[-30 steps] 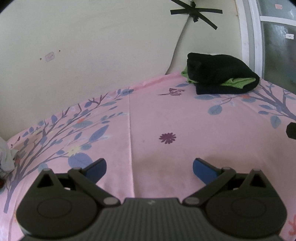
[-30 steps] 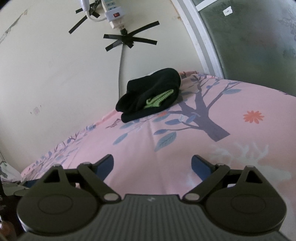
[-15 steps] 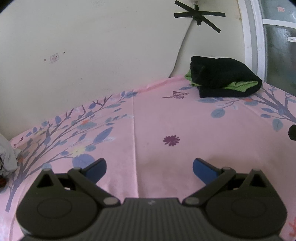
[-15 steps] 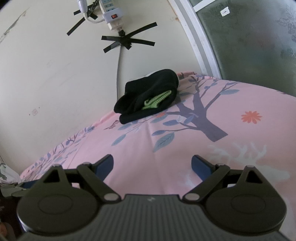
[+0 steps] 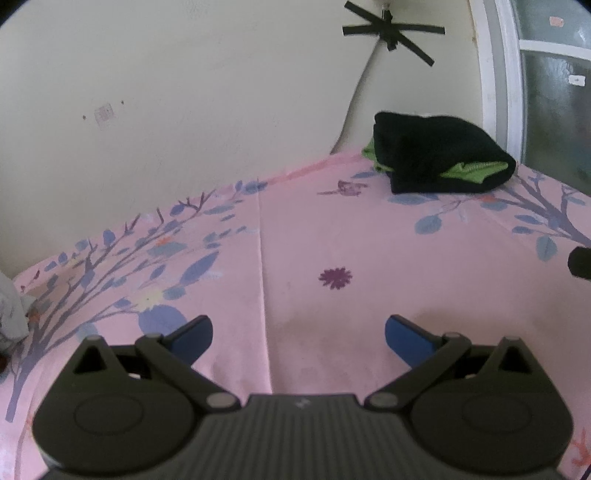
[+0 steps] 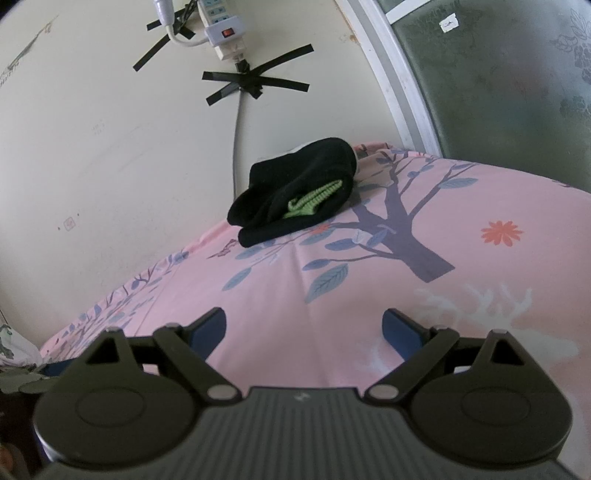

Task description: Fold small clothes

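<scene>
This is a home bedroom. A bed covered by a pink sheet (image 5: 369,229) printed with trees, leaves and flowers fills both views and runs up against a plain cream wall (image 5: 184,110). A white power strip (image 6: 221,33) is fixed to that wall with crossed strips of black tape (image 6: 255,83), its cable dropping behind the bed. At the sheet's far right corner stands a white-framed frosted window (image 6: 498,85). Folded black and green clothes (image 6: 295,192) lie near that corner.

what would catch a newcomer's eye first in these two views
The folded black garment with bright green trim sits alone at the far edge of the pink tree-printed bedsheet, near the wall. Above it, black tape crosses pin a white power strip there.
</scene>
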Demonstrator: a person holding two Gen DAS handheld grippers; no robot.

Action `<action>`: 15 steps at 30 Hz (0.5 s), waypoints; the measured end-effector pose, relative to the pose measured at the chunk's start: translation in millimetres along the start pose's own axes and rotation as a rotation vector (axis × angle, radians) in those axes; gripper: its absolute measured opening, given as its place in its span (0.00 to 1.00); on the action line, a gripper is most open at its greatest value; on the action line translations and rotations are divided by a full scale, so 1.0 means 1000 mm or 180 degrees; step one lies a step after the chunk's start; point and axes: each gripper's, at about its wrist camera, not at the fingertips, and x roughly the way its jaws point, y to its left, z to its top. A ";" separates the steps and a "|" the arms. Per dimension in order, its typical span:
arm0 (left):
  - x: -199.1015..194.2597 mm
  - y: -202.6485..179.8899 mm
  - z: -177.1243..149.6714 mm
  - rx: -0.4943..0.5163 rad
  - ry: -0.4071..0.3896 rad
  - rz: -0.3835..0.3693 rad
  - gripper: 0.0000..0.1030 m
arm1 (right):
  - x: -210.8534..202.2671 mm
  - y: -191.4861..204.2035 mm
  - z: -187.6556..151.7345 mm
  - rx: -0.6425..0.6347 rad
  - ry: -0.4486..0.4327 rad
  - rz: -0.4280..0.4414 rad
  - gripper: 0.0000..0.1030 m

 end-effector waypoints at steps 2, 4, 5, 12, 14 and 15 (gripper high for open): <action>0.000 0.001 0.000 -0.0016 0.0004 -0.0001 1.00 | 0.000 0.000 0.000 -0.0001 0.0001 0.0001 0.86; 0.001 0.001 0.000 -0.0021 0.0005 0.0016 1.00 | 0.000 0.000 0.000 0.0001 0.0001 0.0002 0.86; 0.000 0.000 0.000 -0.0021 0.0006 0.0019 1.00 | 0.000 0.000 0.000 0.0000 0.0001 0.0001 0.86; 0.002 0.001 0.000 -0.0027 0.0015 0.0053 1.00 | 0.001 0.000 0.000 -0.0001 0.0001 0.0001 0.86; 0.002 0.002 0.000 -0.0037 0.0027 0.0052 1.00 | 0.001 0.000 0.000 0.0000 0.0000 0.0001 0.86; 0.002 0.002 0.000 -0.0042 0.0024 0.0053 1.00 | 0.001 0.000 0.000 0.0000 0.0000 0.0001 0.86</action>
